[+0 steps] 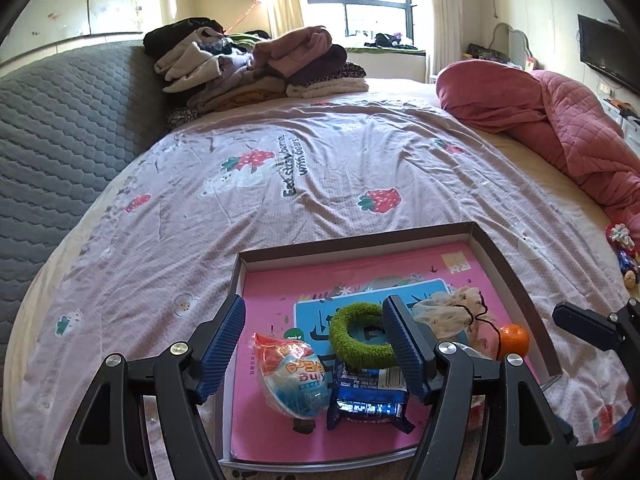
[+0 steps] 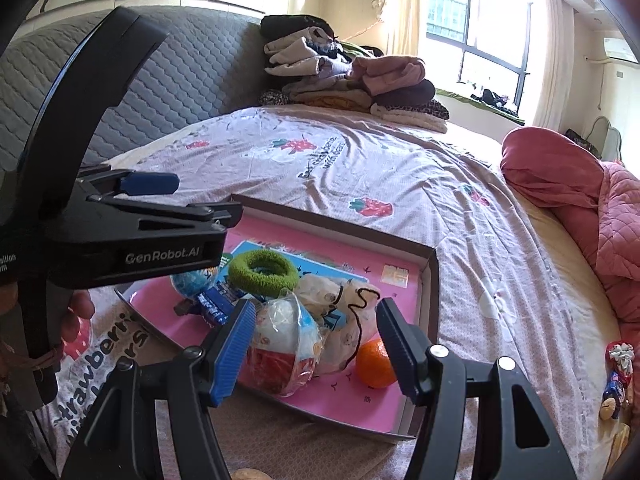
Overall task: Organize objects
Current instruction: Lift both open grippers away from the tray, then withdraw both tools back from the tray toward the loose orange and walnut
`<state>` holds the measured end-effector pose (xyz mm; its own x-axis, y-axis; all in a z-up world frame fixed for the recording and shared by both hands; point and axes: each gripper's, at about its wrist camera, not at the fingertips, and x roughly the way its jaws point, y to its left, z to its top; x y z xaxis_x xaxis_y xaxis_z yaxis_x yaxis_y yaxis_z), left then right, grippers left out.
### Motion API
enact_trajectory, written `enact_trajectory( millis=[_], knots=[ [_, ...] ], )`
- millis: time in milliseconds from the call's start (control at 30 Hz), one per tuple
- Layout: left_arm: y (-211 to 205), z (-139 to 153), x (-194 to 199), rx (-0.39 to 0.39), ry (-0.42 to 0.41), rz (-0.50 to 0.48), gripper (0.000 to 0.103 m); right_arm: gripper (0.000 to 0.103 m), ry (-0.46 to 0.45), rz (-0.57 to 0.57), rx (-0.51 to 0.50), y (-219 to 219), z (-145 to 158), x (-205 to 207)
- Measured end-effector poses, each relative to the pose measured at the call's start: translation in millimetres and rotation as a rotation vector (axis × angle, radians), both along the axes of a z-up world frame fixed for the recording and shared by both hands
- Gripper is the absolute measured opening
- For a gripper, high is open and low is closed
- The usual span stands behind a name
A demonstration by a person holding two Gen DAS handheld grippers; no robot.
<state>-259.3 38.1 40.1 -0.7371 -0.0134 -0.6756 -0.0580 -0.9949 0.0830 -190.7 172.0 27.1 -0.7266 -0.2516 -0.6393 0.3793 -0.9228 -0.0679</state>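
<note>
The left gripper [image 1: 314,350] points steeply down over the near part of a shallow box [image 1: 516,280] that lies on a bed. Its two blue-padded fingers [image 1: 224,344] stand wide apart with nothing pressed between them. Through the gap, lower in the box, show a wrapped toy egg [image 1: 290,376], a blue snack packet [image 1: 370,398] and a green fuzzy ring [image 1: 360,336]; none of them touches the pads. In the right wrist view this gripper comes in from the left, hanging above the box, and a hand [image 2: 76,316] grips its handle.

The right gripper [image 2: 316,350] also tilts down toward the box, nearer its right end. Its jaws are spread wide as well and grip nothing. Seen between them are a second wrapped egg [image 2: 284,352], a crumpled pale pouch [image 2: 344,320] with a dark cord, and an orange [image 2: 374,364]. The right finger [image 2: 400,356] stands just beside the orange in the picture; whether it touches cannot be told.

All six things lie inside the box on its pink printed floor, bunched toward the near side, the ring leaning on the packet. The box sits on a pale strawberry-print bedsheet [image 1: 320,168]. Farther back are a pile of folded clothes [image 1: 256,68] against a grey quilted headboard [image 1: 60,140], and a rumpled pink quilt [image 1: 560,128] along the right. A few small wrapped items [image 2: 618,376] lie on the sheet near the quilt, well apart from the box.
</note>
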Motion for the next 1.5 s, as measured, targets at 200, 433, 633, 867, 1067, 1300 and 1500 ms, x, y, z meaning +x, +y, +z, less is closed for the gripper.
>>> enact_trajectory(
  millis=[200,433,633,867,1067,1300,1500],
  knots=[
    [2.0,10.7,9.3,-0.003,0.020,0.001,0.072,0.063,0.027,-0.005,-0.024,6.0,13.3,2.8],
    [2.7,24.1,21.7,-0.006,0.043,0.002,0.072,0.063,0.058,-0.001,-0.046,8.8,28.3,9.2],
    [3.2,36.2,33.5,-0.008,0.062,0.000,0.072,0.063,0.086,0.004,-0.062,11.1,39.8,15.4],
    [0.3,50.3,47.4,0.001,0.082,0.000,0.073,0.066,0.117,0.008,-0.081,13.1,53.3,25.4],
    [-2.9,56.8,59.2,-0.001,0.092,0.004,0.073,0.067,0.138,0.012,-0.093,14.5,62.7,31.2],
    [-7.0,64.6,75.3,-0.004,0.098,0.008,0.073,0.067,0.156,0.015,-0.111,18.3,73.0,37.6],
    [-12.0,69.2,96.0,0.004,0.103,0.018,0.073,0.067,0.180,0.017,-0.140,21.7,84.1,49.3]
  ],
)
